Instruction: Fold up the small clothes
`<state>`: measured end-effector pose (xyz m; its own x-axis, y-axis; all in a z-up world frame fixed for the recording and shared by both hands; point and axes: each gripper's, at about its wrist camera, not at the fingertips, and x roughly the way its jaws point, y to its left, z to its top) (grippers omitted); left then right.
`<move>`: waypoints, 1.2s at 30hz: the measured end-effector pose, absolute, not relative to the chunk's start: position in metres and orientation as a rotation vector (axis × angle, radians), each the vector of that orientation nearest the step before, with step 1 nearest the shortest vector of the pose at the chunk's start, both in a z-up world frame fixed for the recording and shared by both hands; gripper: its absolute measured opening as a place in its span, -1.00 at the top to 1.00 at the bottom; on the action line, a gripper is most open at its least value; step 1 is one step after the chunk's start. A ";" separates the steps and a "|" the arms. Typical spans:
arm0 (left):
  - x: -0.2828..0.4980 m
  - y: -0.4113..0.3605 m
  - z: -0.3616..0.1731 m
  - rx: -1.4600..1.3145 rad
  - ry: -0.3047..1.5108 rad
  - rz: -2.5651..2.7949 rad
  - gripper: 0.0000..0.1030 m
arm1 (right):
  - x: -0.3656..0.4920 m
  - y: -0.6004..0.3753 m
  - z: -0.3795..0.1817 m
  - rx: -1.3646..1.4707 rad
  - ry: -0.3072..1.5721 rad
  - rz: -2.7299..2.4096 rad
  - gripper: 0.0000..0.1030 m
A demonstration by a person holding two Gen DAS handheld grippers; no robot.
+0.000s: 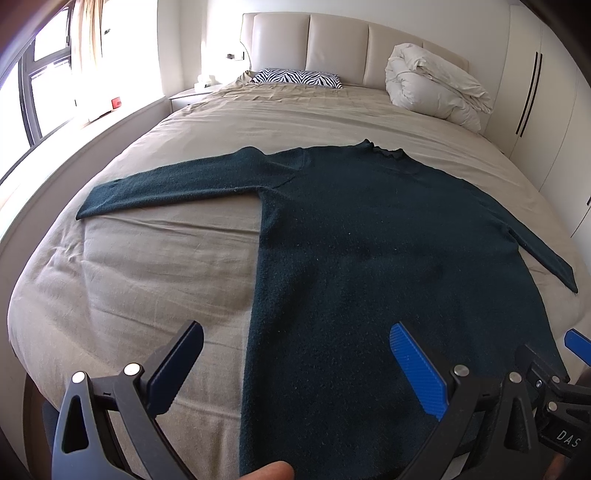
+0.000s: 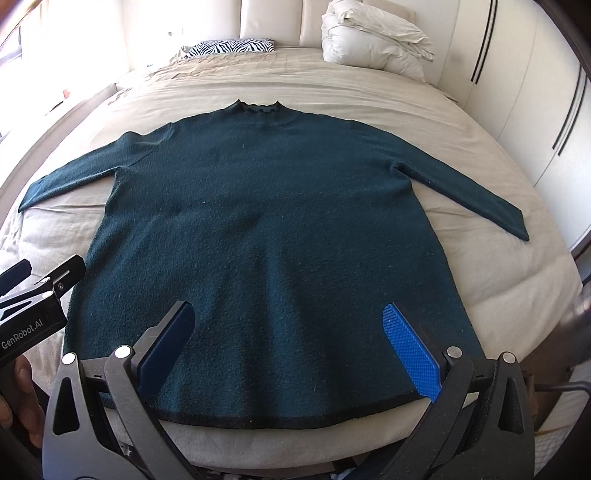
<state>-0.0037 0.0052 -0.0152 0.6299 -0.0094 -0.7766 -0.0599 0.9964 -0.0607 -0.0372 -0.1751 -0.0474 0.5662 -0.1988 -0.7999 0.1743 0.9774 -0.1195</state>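
Both grippers, left [image 1: 295, 363] and right [image 2: 290, 338], gaping over sweater [image 2: 266, 221] flat at near edge of bed [image 2: 498, 295], duvet [image 2: 373, 33] by headboard [image 1: 332, 40].

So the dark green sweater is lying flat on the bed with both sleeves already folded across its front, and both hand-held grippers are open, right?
Not quite: in the right wrist view the sweater's sleeves are spread out sideways, not folded across. The rest holds: it lies flat on the bed, and the left hand-held gripper and right hand-held gripper are open.

sweater [image 2: 266, 229] flat on bed [image 2: 480, 295] | pillow [image 2: 236, 46], duvet [image 2: 373, 35] behind
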 end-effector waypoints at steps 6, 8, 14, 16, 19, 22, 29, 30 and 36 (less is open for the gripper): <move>0.007 0.035 -0.019 -0.215 0.922 -0.011 -1.00 | -0.032 -0.170 -0.048 -0.033 0.949 -0.214 -1.00; 0.013 0.051 -0.021 -0.283 0.926 -0.023 -1.00 | -0.030 -0.170 -0.047 -0.027 0.943 -0.207 -1.00; 0.027 0.102 -0.018 -0.461 0.843 -0.082 -1.00 | -0.020 -0.171 -0.036 0.015 0.877 -0.180 -1.00; 0.033 0.117 -0.021 -0.493 0.869 -0.073 -1.00 | -0.016 -0.170 -0.030 0.038 0.845 -0.156 -1.00; 0.045 0.139 -0.032 -0.525 0.950 -0.046 -1.00 | -0.010 -0.169 -0.022 0.064 0.803 -0.131 -1.00; 0.047 0.186 -0.038 -0.700 0.874 -0.016 -1.00 | -0.001 -0.166 -0.018 0.080 0.792 -0.110 -1.00; 0.081 0.306 -0.061 -1.042 0.698 0.069 -1.00 | 0.015 -0.165 -0.019 0.178 0.801 -0.045 -1.00; 0.086 0.322 -0.065 -1.077 0.670 0.084 -0.98 | 0.017 -0.164 -0.020 0.182 0.803 -0.041 -1.00; 0.123 0.381 -0.100 -1.262 0.633 0.155 -0.65 | 0.039 -0.163 -0.038 0.200 0.847 -0.029 -1.00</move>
